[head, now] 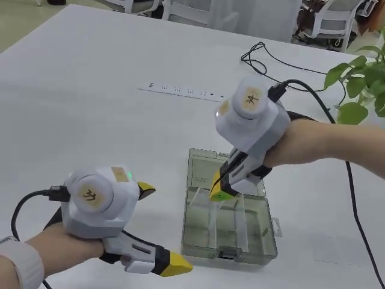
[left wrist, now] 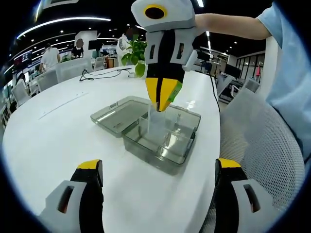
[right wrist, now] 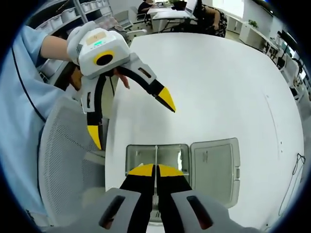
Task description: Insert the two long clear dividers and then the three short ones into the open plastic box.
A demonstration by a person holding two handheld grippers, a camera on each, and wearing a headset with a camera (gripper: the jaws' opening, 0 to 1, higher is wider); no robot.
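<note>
Right gripper (head: 220, 191): jaws pinched together on a thin clear plastic divider (left wrist: 154, 121), which hangs below the tips. Whether it is a long or short piece cannot be told.
Left gripper (head: 162, 227): jaws spread wide, nothing between them; it hovers over the white table (head: 90, 108), near the box's left side but apart from it.
Task item: the translucent grey-green plastic box (head: 252, 250) lies open, its hinged lid (head: 204, 165) flat behind it. The divider's lower edge is inside the tray. Clear partitions appear to stand in it; their count is unclear.
Risk, misalignment: a tilted divider would probably miss its wall slots and jam or bow.
Risk, box shift: nothing holds the box, so downward pressure could slide or tip it.
Risk, slip: the smooth plastic may rotate in the pinch.
Surroundings: a white power strip (head: 183, 90), a black cable (head: 264, 57) and a green plant (head: 361, 78) lie well apart.
Obstructions: none over the box.
</note>
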